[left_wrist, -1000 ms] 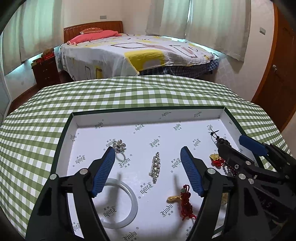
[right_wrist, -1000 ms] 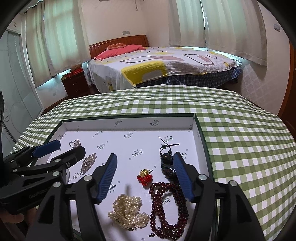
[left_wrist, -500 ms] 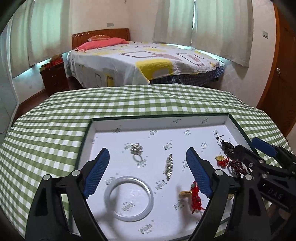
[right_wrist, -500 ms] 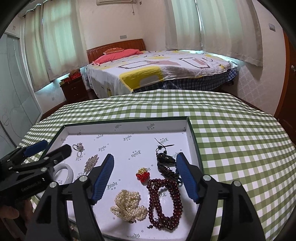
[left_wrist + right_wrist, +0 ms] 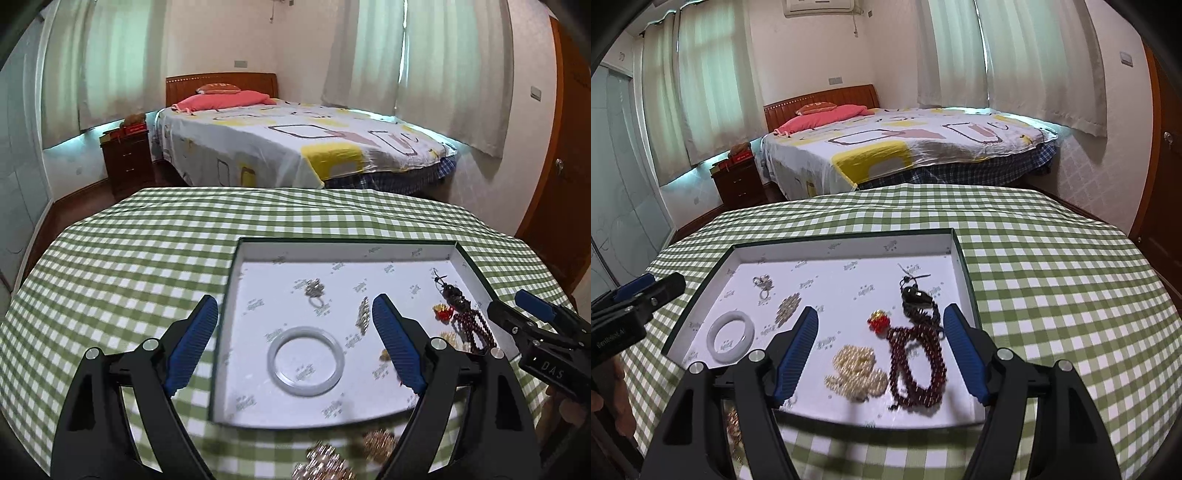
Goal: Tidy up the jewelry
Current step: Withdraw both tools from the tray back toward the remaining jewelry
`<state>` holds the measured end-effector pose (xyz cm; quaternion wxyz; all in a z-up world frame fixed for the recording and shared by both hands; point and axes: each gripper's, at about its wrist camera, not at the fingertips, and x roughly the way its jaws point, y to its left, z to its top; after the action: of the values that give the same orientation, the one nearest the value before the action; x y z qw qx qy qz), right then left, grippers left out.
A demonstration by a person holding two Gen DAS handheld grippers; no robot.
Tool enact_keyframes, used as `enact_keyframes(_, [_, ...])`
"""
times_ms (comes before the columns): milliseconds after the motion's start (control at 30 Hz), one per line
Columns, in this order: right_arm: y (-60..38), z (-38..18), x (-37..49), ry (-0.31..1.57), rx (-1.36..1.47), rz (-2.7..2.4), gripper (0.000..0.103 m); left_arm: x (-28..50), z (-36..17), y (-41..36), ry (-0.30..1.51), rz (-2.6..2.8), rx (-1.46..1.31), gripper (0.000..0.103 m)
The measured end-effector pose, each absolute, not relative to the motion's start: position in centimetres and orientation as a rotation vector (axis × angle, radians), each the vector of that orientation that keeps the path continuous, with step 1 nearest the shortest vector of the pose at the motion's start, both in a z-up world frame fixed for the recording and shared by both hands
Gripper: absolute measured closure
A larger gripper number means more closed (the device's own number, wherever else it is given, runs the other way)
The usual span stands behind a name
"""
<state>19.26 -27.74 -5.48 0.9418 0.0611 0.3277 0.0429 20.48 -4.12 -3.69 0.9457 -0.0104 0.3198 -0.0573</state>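
Note:
A shallow white-lined tray [image 5: 343, 242] [image 5: 846, 234] lies on the green checked tablecloth [image 5: 129, 258]. In it are a white bangle [image 5: 273, 360] [image 5: 713, 338], a silver ring [image 5: 316, 290] [image 5: 762, 283], a crystal brooch [image 5: 364, 314] [image 5: 786, 306], a pearl strand [image 5: 857, 373], dark red beads [image 5: 916, 365] [image 5: 472, 325], a red-gold charm [image 5: 879, 321] and a black pendant [image 5: 916, 295]. My left gripper [image 5: 295, 299] hangs open over the tray's left edge, holding nothing. Above the tray's right front my right gripper [image 5: 881, 309] is open and holds nothing either.
Gold-coloured jewelry [image 5: 325, 461] [image 5: 733, 417] lies blurred on the cloth just outside the tray's near rim. Each gripper shows in the other's view, the right gripper [image 5: 517, 306] at the tray's right and the left gripper [image 5: 661, 282] at its left. A bed [image 5: 295, 147] stands beyond the table.
Both grippers have drawn back and risen from the tray. The left one has shifted to the tray's left edge with its jaws wider. Gold pieces at the near rim have come into view.

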Motion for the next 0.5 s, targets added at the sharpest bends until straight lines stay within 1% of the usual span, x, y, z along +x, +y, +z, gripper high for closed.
enact_keyframes(300, [-26.4,-6.3,16.2,0.685,0.11,0.106,0.035,16.7,-5.0,-1.6,0.676,-0.08,-0.01,0.019])
enact_keyframes(500, [-26.0,-7.4,14.4,0.703,0.108,0.114,0.035,14.3,-6.8,-1.6,0.708,-0.093,-0.014,0.02])
